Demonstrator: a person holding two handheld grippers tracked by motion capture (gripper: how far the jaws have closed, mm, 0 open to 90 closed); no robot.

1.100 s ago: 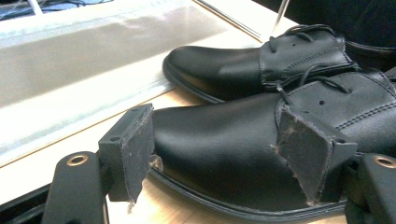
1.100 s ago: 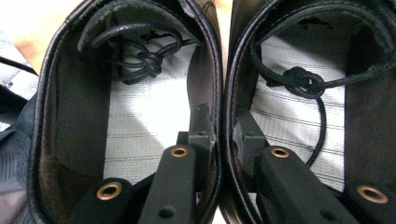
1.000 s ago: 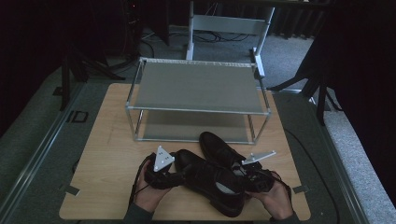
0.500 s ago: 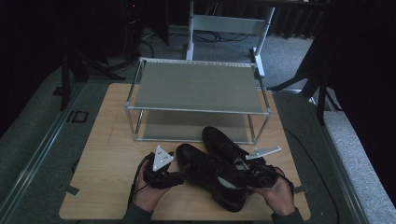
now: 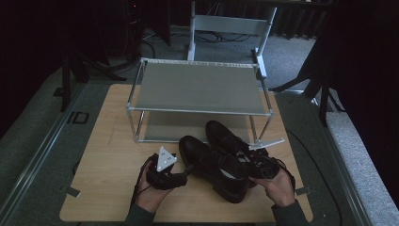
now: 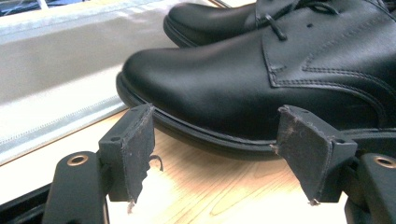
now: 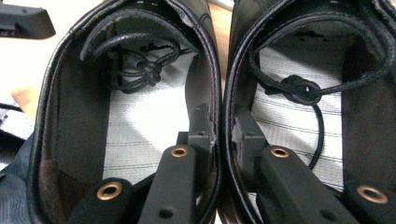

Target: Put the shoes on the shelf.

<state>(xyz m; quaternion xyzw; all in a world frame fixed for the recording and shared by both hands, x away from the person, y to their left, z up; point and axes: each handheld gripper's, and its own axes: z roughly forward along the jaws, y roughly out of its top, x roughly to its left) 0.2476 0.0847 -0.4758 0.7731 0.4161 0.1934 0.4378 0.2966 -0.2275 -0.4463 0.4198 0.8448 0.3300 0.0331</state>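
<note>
Two black leather lace-up shoes lie side by side on the wooden table (image 5: 108,155) in front of the rack. In the right gripper view my right gripper (image 7: 222,123) is shut on the touching inner walls of both. One jaw is inside the left shoe (image 7: 140,126) and the other inside the right shoe (image 7: 289,126). The high view shows that right gripper (image 5: 256,165) at the heels of the nearer shoe (image 5: 216,167) and the farther shoe (image 5: 226,136). My left gripper (image 5: 183,173) stays open beside the nearer shoe (image 6: 224,84), its pads just short of the sole. The second shoe's toe (image 6: 210,18) lies beyond.
A two-shelf metal rack (image 5: 200,87) stands at the back of the table, both shelves bare; its lower shelf (image 6: 56,56) is close behind the shoes. Bare wood lies left of my left hand. A grey chair frame (image 5: 230,23) stands behind the table.
My right hand has carried the pair of shoes a little up and toward the rack. The left gripper has stayed where it was, still open.
</note>
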